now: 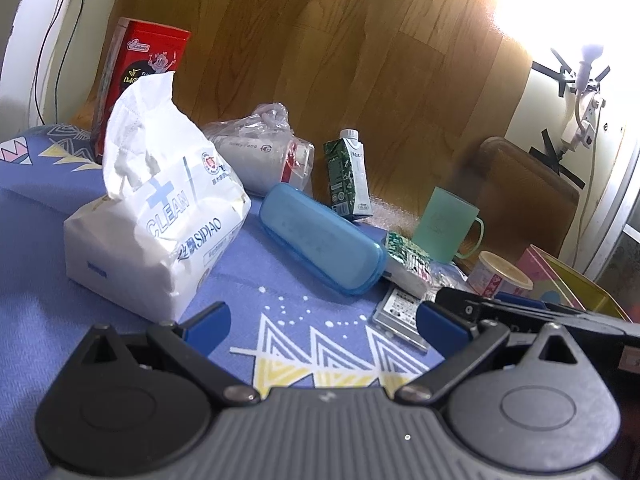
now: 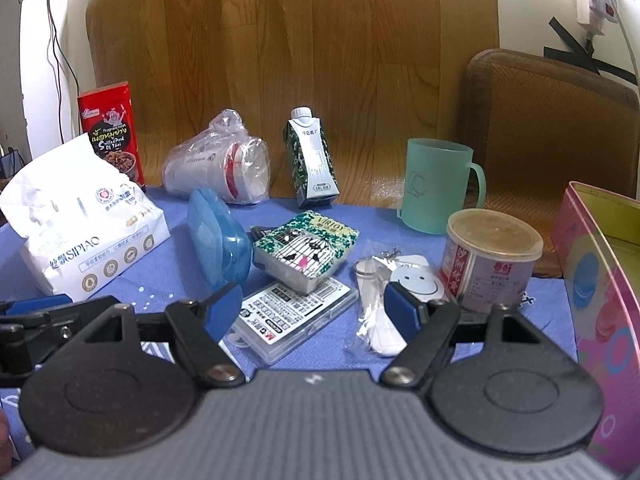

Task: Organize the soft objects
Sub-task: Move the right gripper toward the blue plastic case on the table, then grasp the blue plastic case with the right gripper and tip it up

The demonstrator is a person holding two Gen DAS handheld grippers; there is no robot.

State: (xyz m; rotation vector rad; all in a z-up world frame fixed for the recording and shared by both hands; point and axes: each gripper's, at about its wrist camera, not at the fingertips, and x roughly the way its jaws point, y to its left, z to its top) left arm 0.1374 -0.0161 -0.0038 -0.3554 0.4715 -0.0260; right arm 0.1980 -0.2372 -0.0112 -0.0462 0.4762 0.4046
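left wrist: low, near left, faces far-right past tissue pack [image 1: 160,216].
right wrist: low, centre, faces far.
shared: blue case [image 1: 320,236], green mug [image 2: 436,184].

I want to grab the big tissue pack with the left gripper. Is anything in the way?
Nothing visible blocks it. The left gripper is open over bare blue cloth, and the tissue pack sits just ahead, towards its left finger. The blue case lies beside the pack, off to the right.
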